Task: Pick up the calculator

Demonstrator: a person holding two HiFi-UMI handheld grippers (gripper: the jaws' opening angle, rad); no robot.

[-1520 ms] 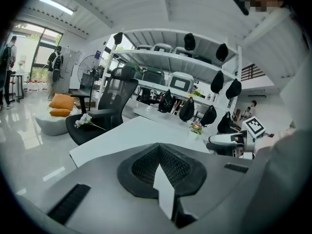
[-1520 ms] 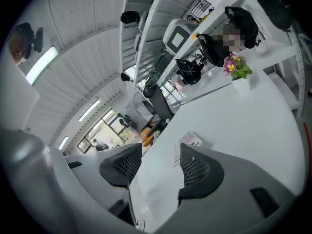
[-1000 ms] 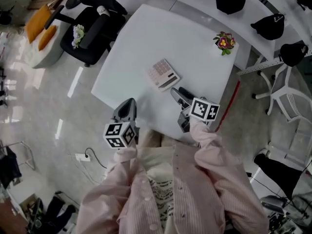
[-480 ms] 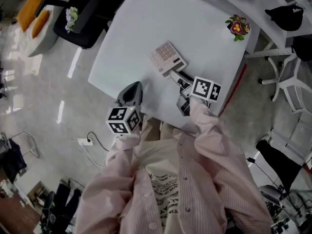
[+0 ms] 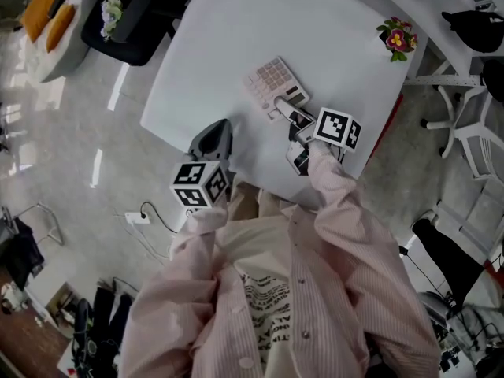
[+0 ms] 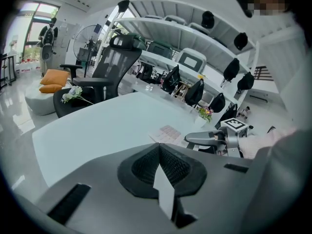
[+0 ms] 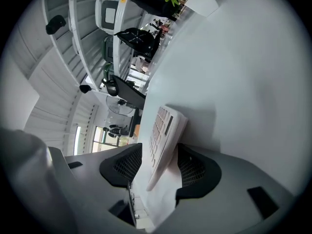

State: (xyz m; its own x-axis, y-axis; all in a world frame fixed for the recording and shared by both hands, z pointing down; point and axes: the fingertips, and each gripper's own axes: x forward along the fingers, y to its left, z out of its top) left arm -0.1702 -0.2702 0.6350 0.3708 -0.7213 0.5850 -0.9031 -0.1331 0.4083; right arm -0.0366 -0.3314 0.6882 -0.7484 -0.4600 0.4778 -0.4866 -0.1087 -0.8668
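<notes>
White desk (image 5: 236, 22) surface is seen in an office, with chairs and shelving ranged around it. Nearest, above the desk's near edge, the left gripper (image 5: 214, 136) is held with its 2 jaws pressed together and nothing between them, well apart from the work. Just beyond it, the right gripper (image 5: 290, 116) is set against the calculator (image 5: 272, 81), which lies a little in from the near edge, towards the right side. In the right gripper view the calculator's near end is found between the 2 spread jaws: 1 pad faces the keys across a visible gap, the other sits at the underside. Its long axis is judged to run straight away from those jaws, so only a closing is needed before lifting. A potted flower (image 5: 400, 38) is placed by the far right corner.
</notes>
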